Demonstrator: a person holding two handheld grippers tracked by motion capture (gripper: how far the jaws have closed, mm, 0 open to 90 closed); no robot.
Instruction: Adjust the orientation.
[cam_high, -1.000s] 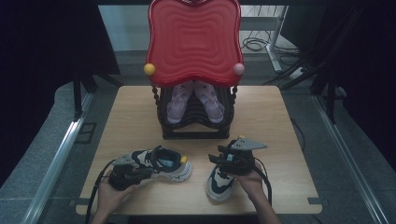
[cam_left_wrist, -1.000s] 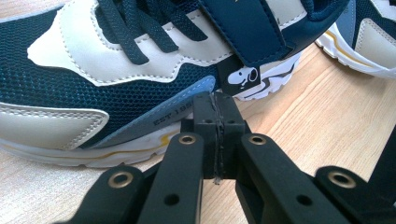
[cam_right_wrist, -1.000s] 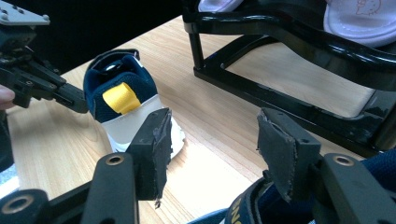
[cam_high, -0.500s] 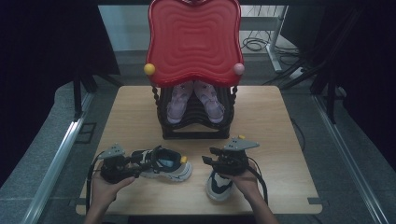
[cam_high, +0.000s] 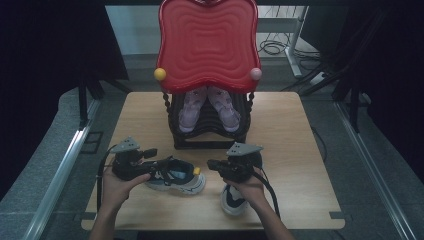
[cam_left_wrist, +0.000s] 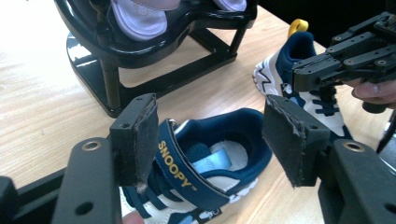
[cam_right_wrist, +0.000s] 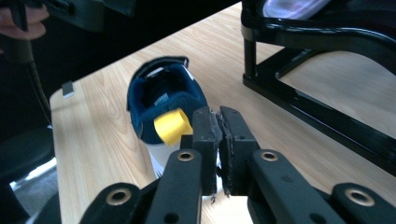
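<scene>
Hovering in front of the black shoe rack (cam_high: 210, 131), left gripper (cam_left_wrist: 212, 142) with jaws just spread wide, pads flanking but clear of the navy sneaker (cam_high: 176, 176) below, lying lengthwise across the rack's front with its toe toward the other shoe. Right gripper (cam_right_wrist: 218, 140) held level over the second sneaker (cam_high: 234, 197), jaws just pressed together, apparently on nothing. Toe end of that shoe hidden under the hand; yellow heel loop (cam_right_wrist: 172, 126) showing beside the jaws.
</scene>
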